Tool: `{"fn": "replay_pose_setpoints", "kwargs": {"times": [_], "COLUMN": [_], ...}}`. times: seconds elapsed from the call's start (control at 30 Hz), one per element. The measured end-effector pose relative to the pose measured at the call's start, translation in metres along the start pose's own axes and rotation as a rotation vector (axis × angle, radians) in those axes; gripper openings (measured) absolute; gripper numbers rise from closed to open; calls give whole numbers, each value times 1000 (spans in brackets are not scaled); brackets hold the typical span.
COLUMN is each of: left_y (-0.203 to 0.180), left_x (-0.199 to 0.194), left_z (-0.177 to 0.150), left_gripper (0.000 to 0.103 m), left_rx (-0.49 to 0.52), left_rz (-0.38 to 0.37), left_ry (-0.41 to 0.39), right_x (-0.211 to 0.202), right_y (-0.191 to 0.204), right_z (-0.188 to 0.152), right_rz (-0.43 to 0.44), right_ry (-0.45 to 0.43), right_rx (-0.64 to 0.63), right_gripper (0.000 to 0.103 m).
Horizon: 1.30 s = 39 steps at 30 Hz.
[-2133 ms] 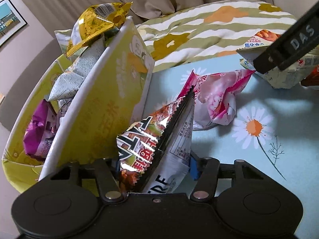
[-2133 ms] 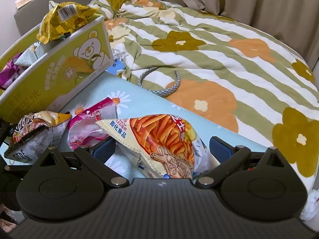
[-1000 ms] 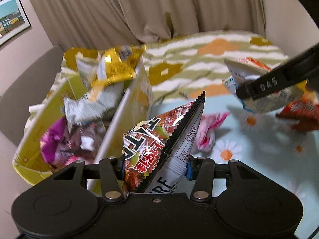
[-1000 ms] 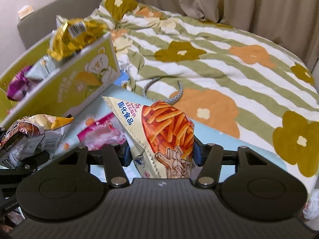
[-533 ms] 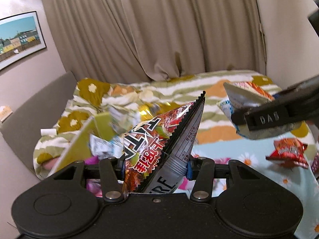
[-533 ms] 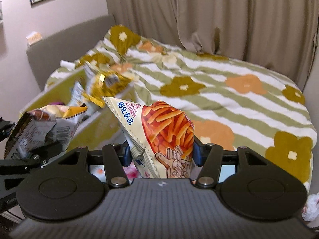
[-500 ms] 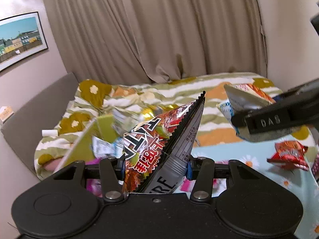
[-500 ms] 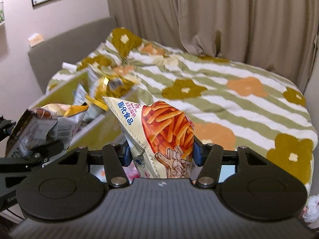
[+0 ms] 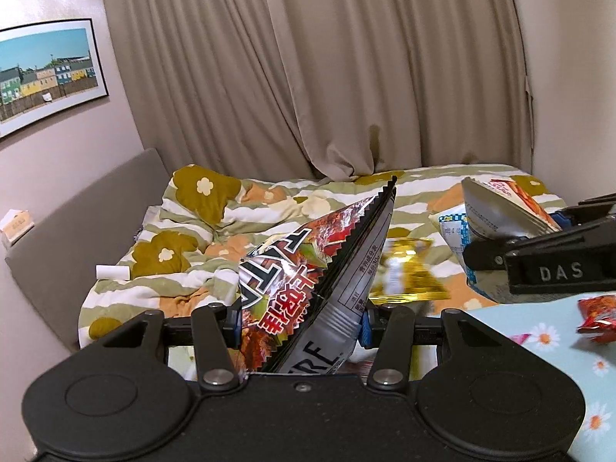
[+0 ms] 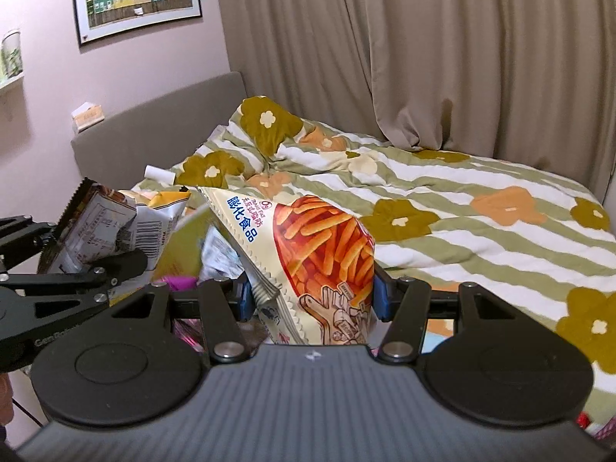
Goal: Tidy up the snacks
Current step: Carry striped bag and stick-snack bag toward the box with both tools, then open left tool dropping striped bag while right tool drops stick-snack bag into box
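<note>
Clamping a red-and-black snack bag (image 9: 308,269) between its blue-padded fingers, the left gripper (image 9: 302,325) holds the bag upright, its serrated top edge pointing up and to the right. The right gripper (image 10: 312,296) is likewise closed on a cream snack bag printed with orange sticks (image 10: 308,246), which stands tilted with its upper corner leaning left.

In the left wrist view, the right gripper enters from the right edge with its cream bag carried above the flower-print blue cloth (image 9: 539,350). A small red snack packet (image 9: 598,310) lies on that cloth near the right edge. A gold snack packet (image 9: 406,277), blurred, shows just beyond the held red-and-black bag.

In the right wrist view, the left gripper enters from the left edge, its bag seen from the silver back side. Between the two grippers, a yellow-green box wall (image 10: 181,246) and crumpled packets, one of them purple (image 10: 179,281), are partly visible; their exact arrangement cannot be told.

Behind lies a bed with a green-striped floral quilt (image 10: 462,200), a grey headboard (image 10: 154,131), beige curtains (image 9: 346,69) and a framed picture of coloured houses (image 9: 42,73).
</note>
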<state>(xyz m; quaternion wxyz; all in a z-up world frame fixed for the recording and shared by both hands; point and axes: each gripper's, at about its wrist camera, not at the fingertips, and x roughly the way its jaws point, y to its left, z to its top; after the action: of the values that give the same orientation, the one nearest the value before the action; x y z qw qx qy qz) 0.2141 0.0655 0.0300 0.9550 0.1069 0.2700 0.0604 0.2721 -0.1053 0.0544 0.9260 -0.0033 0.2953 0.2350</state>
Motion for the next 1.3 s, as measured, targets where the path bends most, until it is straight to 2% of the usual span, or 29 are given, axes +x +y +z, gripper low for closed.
{"fn": "replay_pose_setpoints", "kwargs": {"times": [0.23,0.4,0.43,0.47,0.53,0.57,0.77,1.07,1.3], "left_y": [58,81,84,86,92,95,101,111,122], "left_x": [47,81,88,94,101,101,94,63,60], "left_z": [7,10,10,10,7,6,-15,-33,-34], "left_gripper": [54,57,61,79,99,102,103,103,103], "left_rx": [28,66,71,74,60,51,36,-14,-29], "left_rz": [-99,-189,-211,-235,-251,-256,-299,-248,-206], "left_ry": [32,61,67,80,91,87,121,130,132], "right_x": [37,54,57,60,65,68,75,79,96], "right_y": [58,85,90,94,100,101,106,111,122], "right_z": [18,22,21,21,18,16,8,8,20], "right_rz": [-63,-130,-144,-156,-178,-186,-214,-138,-83], "right_ry": [13,29,33,38,50,58,94,97,82], "right_rx": [48,100,113,122,136,140,155,162,144], "right_gripper": [70,70,70,70,70,70,70,71,75]}}
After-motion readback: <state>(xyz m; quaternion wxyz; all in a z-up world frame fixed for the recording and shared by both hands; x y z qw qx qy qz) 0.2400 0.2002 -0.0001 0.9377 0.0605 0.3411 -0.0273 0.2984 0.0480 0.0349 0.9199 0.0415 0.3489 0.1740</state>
